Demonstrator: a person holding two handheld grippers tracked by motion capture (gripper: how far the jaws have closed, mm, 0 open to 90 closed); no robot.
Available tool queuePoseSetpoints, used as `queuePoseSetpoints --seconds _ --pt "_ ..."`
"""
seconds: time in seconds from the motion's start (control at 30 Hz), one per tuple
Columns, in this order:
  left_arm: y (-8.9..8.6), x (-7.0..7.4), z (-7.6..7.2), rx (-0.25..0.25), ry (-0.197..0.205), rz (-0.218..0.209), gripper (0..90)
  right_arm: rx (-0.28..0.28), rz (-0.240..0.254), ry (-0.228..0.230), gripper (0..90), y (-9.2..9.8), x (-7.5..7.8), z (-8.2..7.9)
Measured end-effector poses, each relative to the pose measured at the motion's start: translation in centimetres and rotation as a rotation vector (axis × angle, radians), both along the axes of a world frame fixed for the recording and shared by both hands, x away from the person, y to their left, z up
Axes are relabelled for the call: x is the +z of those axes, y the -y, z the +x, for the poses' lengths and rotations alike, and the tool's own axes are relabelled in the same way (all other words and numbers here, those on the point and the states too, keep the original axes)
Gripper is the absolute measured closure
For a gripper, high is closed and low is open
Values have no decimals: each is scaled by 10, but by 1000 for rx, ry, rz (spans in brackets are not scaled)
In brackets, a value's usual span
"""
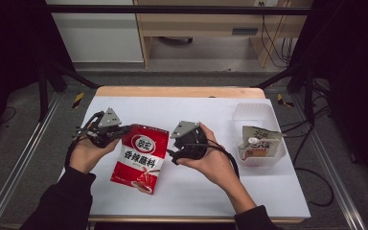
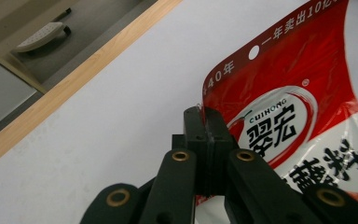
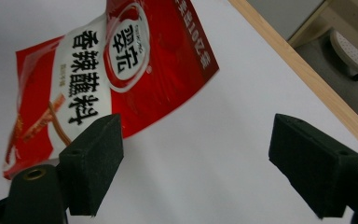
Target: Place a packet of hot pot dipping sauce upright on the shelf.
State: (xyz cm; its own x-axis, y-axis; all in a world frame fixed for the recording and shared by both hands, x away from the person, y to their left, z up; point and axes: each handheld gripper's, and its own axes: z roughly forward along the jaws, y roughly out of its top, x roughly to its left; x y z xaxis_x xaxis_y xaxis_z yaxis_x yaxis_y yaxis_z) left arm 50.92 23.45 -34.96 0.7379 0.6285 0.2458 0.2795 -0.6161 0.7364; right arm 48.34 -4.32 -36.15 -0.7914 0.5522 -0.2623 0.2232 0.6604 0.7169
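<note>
High view: a glossy red and white plastic seasoning pouch (image 1: 140, 157) with black Chinese lettering lies on the white sheet covering the wooden table (image 1: 196, 189), between the two hands. The left gripper (image 1: 116, 131) meets the pouch's upper left corner, while the right gripper (image 1: 178, 148) sits just beside the pouch's right edge, apart from it. Near the table's right side stands a clear plastic tub (image 1: 255, 115) with an opened grey and white packet (image 1: 258, 142) inside.

Left gripper view: the left gripper (image 2: 209, 122) has its black jaws pressed together on the top edge of the red pouch (image 2: 289, 107), beside its round hang hole.

Right gripper view: the right gripper (image 3: 193, 156) has its jaws spread wide with only white sheet between them; the pouch (image 3: 121, 65) lies beyond its left jaw, untouched.
</note>
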Motion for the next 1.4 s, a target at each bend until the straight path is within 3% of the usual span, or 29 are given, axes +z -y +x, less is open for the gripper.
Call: queuePoseSetpoints --seconds 0.23,0.57,1.0,1.4 --pt "3 4 -5 -18 5 15 900 46 -22 -56 190 -16 14 10" --pt "1 4 -7 -23 7 5 900 112 -74 -178 282 -42 15 33" --pt "-1 5 -10 -29 9 8 900 155 -150 -231 539 -62 9 48" --pt "1 4 -10 -30 4 0 900 182 -156 -256 693 -63 7 52"
